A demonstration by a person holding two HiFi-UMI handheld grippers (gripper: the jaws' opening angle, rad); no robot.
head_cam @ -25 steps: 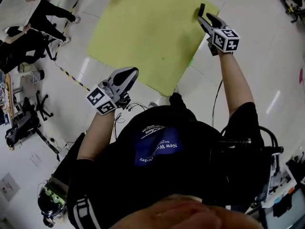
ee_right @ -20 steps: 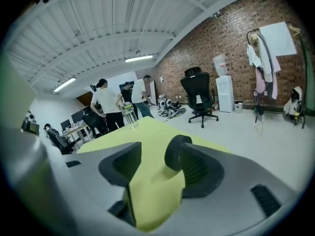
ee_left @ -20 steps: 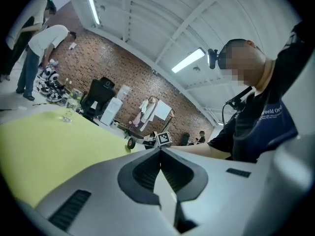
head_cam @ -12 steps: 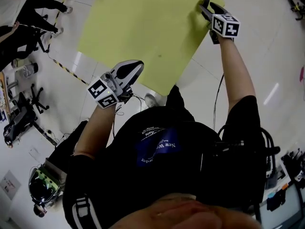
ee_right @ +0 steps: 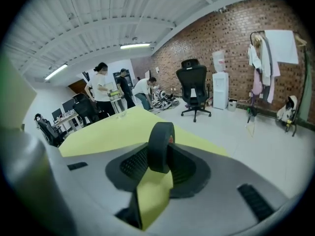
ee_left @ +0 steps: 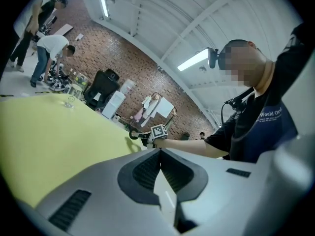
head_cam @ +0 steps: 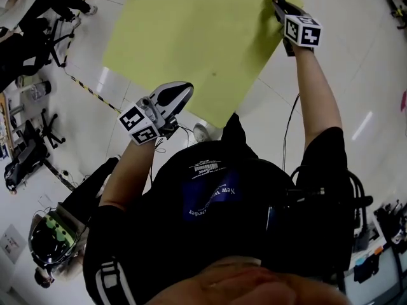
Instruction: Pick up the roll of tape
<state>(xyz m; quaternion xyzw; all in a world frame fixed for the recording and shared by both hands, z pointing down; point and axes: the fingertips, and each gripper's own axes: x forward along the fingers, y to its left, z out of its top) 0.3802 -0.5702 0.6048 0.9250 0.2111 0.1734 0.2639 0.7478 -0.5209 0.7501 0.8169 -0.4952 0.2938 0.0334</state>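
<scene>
Right gripper view shows the right hand-held gripper (ee_right: 160, 150), newly moved out to the yellow surface's (ee_right: 113, 132) far corner, closing its jaws onto the black roll of tape (ee_right: 161, 135) standing on edge between them, so lifting seems next; the left hand-held gripper's (ee_left: 160, 154) jaws meet, empty.

My left gripper (ee_left: 160, 154) has its jaws pressed together at the tips, with nothing between them. Beyond them spreads the yellow-green table (ee_left: 54, 141), a clear glass (ee_left: 70, 101) standing near its far edge. Past that edge a black office chair (ee_left: 101, 88) stands before a brick wall (ee_left: 123, 63).
</scene>
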